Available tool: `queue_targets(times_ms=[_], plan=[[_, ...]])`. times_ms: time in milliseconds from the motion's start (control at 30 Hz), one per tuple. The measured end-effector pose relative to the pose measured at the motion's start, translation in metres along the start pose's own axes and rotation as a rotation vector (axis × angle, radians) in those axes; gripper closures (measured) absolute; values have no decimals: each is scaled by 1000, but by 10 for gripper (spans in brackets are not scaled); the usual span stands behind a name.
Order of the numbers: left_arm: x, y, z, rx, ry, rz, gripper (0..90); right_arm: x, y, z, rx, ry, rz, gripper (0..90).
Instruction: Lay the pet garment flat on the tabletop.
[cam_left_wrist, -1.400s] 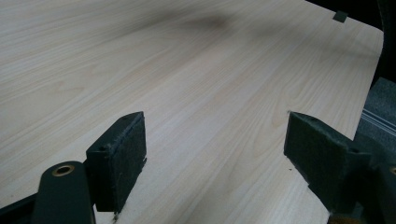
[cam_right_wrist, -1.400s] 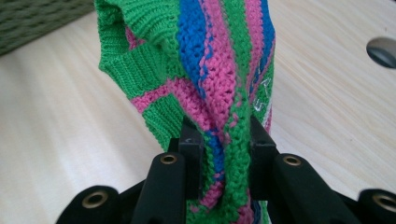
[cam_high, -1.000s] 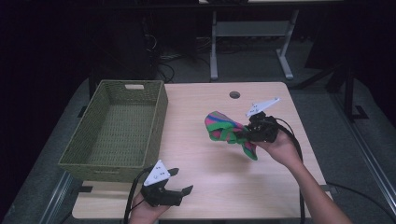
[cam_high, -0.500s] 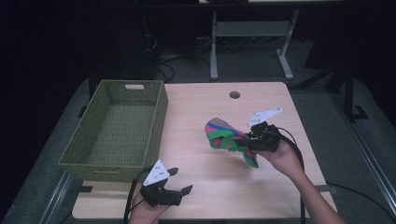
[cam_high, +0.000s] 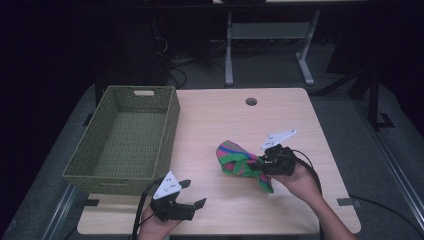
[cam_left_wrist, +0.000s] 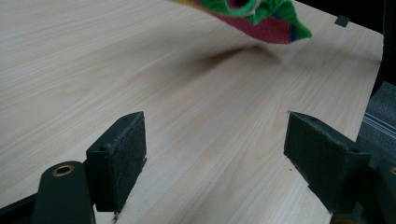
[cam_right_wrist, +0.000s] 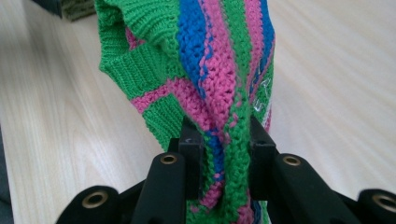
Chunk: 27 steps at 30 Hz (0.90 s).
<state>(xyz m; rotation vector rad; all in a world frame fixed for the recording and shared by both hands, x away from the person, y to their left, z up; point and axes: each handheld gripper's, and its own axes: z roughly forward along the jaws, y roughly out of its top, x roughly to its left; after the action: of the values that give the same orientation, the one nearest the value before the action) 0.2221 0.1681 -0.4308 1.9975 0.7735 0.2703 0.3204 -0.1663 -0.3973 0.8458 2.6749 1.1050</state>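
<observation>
The green, pink and blue striped knitted cloth (cam_left_wrist: 261, 18) is cut off by the top edge of the left gripper view, and its upper part likewise runs out of the right gripper view. There the right gripper (cam_right_wrist: 226, 149) hides the pinched fold between its black jaws. In the high view the bottom edge cuts off the person's left hand (cam_high: 152, 227).

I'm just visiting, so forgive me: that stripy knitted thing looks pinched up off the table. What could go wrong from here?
The right gripper pinches only a bunched fold of the knitted cloth, so it might slip free. The rest hangs loose and could drag on the table or catch the basket rim if carried there. The left gripper is open and holds nothing, so nothing supports the loose part.
</observation>
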Motion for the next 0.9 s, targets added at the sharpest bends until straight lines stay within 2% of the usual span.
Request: queue_targets(times_ms=[100, 200, 233, 333, 500, 767, 900], plan=[[0, 0, 0, 2, 0, 0, 207, 3, -5, 4, 8, 16, 17, 733], [0, 0, 1, 8, -1, 3, 207, 8, -12, 14, 41, 40, 24, 728], [0, 0, 1, 8, -1, 3, 207, 8, -12, 14, 41, 40, 24, 728], [0, 0, 0, 4, -1, 0, 207, 10, -18, 28, 85, 45, 30, 727], [0, 0, 0, 2, 1, -1, 207, 14, -21, 41, 111, 57, 47, 722], [-1, 0, -1, 1, -3, 6, 207, 24, -20, 59, 158, 56, 8, 681], [-1, 0, -1, 1, -4, 8, 207, 25, -20, 60, 148, 59, 17, 642]])
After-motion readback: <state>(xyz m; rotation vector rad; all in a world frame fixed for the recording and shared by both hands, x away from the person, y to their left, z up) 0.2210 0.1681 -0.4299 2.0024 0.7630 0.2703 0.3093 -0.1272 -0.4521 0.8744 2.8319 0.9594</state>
